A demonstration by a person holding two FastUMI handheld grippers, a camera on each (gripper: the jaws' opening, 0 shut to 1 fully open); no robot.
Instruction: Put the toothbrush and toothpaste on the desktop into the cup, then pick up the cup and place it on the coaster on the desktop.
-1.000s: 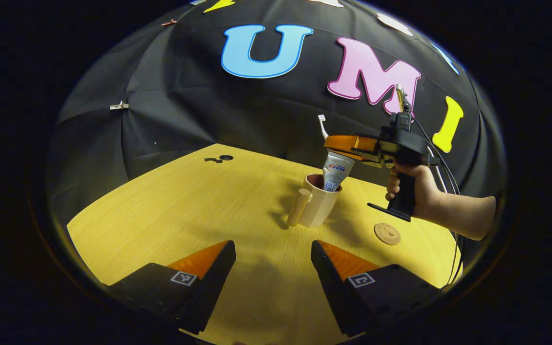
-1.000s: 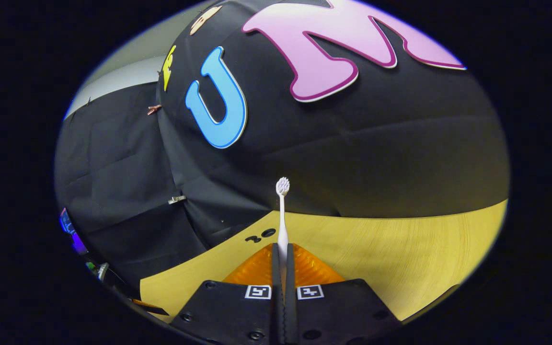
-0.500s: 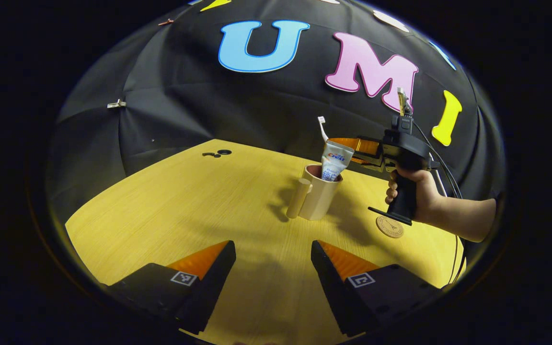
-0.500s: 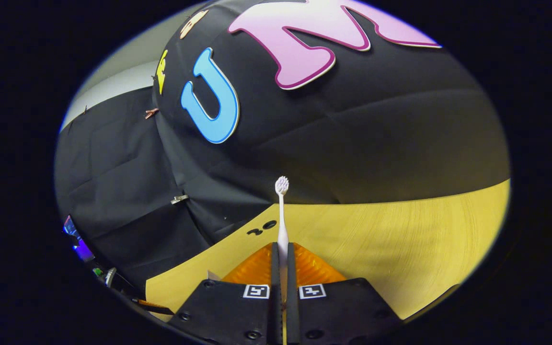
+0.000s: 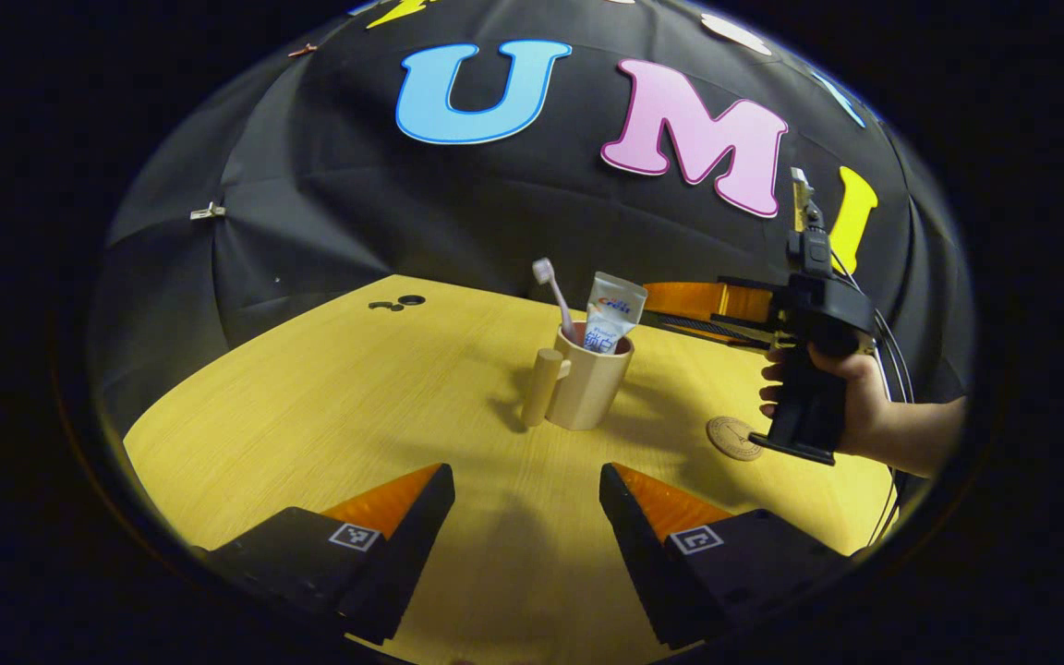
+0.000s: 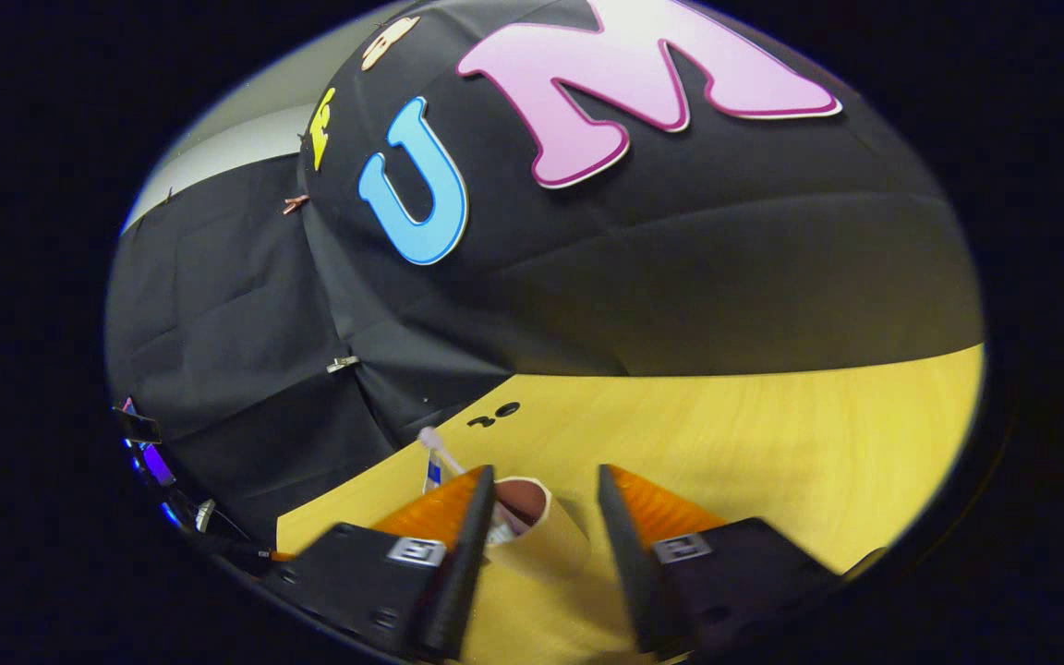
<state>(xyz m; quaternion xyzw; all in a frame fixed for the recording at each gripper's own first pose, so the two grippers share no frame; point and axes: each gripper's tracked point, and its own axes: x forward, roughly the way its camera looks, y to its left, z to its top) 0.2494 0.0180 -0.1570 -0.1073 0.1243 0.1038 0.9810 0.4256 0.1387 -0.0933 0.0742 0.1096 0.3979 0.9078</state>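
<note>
Now your right claw [image 6: 541, 503] stands released, its two fingers spread with nothing between them, hanging just above the beige cup [image 6: 539, 540], whose rim shows between the fingers in the right gripper view. In that view the toothbrush [image 6: 440, 450] leans out of the cup toward 10 o'clock.

From the left gripper view, the cup [image 5: 587, 388] stands upright on the yellow wooden tabletop [image 5: 329, 397], near the middle, its thick handle pointing to 9 o'clock. The toothbrush [image 5: 552, 294] rests inside it, head up and tilted toward 11 o'clock, and the toothpaste tube [image 5: 612, 314] stands beside it in the same cup, tilted toward 1 o'clock. The round coaster [image 5: 732, 437] lies flat on the tabletop at about 4 o'clock from the cup, apart from it. Your hand [image 5: 851, 406] grips the right claw's [image 5: 671, 309] handle just past the coaster, and its fingers reach toward the cup's top.

Your left claw [image 5: 526, 480] is also released, fingers wide apart, low over the near tabletop at 6 o'clock from the cup, touching nothing.
</note>
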